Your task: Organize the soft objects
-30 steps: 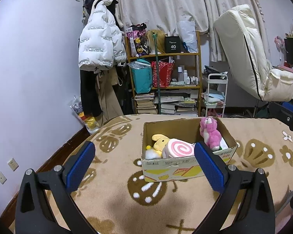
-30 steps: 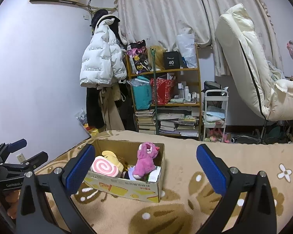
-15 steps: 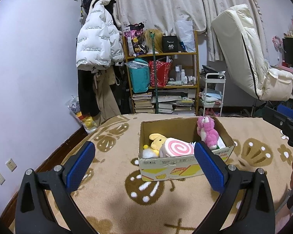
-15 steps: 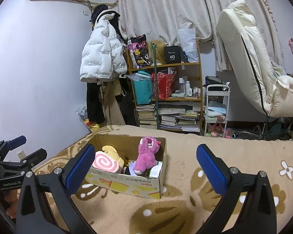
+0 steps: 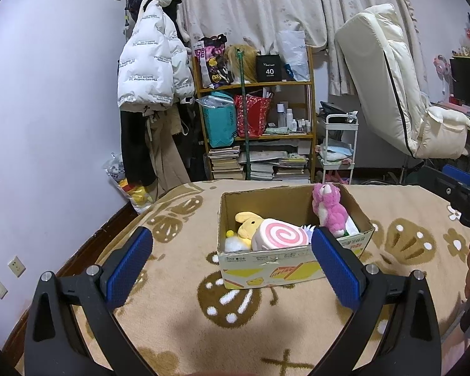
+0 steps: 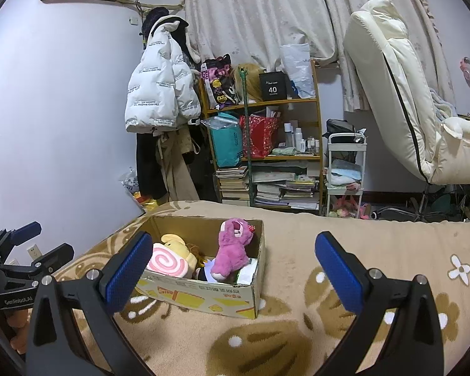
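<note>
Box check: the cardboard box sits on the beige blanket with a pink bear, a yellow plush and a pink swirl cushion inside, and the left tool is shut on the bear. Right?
Not quite. The left tool is open and empty, short of the box; the left wrist view shows it. The bear, yellow plush and swirl cushion do lie inside the box on the blanket.

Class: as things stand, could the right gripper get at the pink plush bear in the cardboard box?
Probably yes. The right gripper is open and empty, the cardboard box is open-topped, and the pink plush bear sits upright with its head above the rim and nothing over it.
</note>
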The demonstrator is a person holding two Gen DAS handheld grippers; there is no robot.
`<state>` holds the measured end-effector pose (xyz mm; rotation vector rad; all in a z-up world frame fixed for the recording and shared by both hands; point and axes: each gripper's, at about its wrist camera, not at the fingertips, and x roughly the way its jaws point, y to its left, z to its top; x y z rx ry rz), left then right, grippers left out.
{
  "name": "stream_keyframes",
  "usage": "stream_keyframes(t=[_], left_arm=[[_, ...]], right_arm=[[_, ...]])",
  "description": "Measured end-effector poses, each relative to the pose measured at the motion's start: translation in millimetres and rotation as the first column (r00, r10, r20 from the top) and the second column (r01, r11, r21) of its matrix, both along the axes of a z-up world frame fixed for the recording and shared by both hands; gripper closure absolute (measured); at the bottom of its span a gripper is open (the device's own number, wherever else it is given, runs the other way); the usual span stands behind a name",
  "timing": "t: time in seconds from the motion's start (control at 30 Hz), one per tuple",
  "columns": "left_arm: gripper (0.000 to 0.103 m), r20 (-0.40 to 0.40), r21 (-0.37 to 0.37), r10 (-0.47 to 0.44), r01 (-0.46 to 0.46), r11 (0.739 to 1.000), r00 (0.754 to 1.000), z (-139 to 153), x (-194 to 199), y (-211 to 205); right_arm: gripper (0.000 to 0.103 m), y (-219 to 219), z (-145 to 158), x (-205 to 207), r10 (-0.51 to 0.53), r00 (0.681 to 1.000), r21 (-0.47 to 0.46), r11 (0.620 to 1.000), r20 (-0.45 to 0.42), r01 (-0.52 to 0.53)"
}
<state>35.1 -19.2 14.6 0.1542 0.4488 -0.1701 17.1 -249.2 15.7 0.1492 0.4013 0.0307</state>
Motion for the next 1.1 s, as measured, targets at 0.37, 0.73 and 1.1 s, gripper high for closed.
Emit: stream_keyframes(t=[0.37,0.73,1.1], left_arm=[[0.003,0.001,-0.002,-0.001,0.001,1.0,1.0,0.3,-0.2,-0.5],[0.003,0.002,-0.009,-0.002,0.002,1.0,1.0,0.4,-1.8,-0.1],[0.003,0.001,-0.009,-0.001,0.001,1.0,1.0,0.9,-2.9,0.4]], right_arm=[[0.0,-2.0,-0.4,-0.4,0.0,1.0,0.005,1.0,-0.001,0.0],[0.0,-3.6,0.5,0.0,0.0,1.0,0.002,1.0,0.0,0.0],[0.0,-3.4,0.0,-0.1,-0.002,1.0,0.006,1.0,-0.003,0.002]])
